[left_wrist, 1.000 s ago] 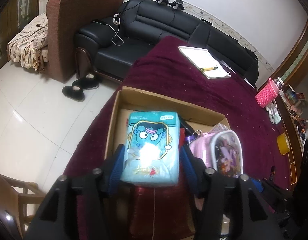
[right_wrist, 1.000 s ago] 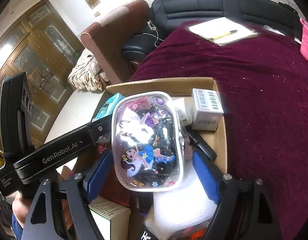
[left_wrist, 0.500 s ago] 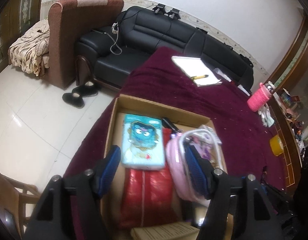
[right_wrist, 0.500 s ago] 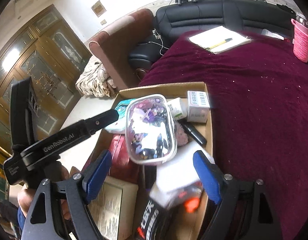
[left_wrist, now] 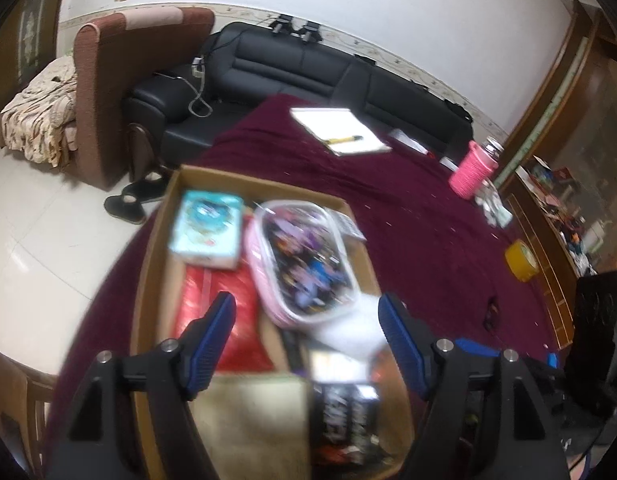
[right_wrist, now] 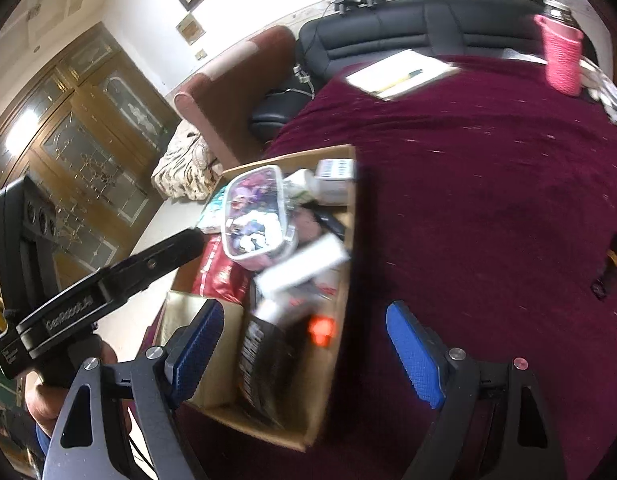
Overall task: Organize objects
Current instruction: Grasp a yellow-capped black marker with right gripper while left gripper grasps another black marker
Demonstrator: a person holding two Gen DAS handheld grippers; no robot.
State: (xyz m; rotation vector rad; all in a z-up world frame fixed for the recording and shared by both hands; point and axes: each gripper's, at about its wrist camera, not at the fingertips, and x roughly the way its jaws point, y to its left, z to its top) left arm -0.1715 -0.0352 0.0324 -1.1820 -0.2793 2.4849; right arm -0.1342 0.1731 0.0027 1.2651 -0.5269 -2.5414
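Left wrist view: the left gripper, empty, jaws opening, hangs over the cardboard box holding the blue tissue pack and cartoon pouch.

Right wrist view: the right gripper gapes empty above the box's near end on the maroon tablecloth.

A brown cardboard box sits on the maroon cloth. Inside lie a light-blue cartoon-printed pack, a pink-edged pouch and a red bag.
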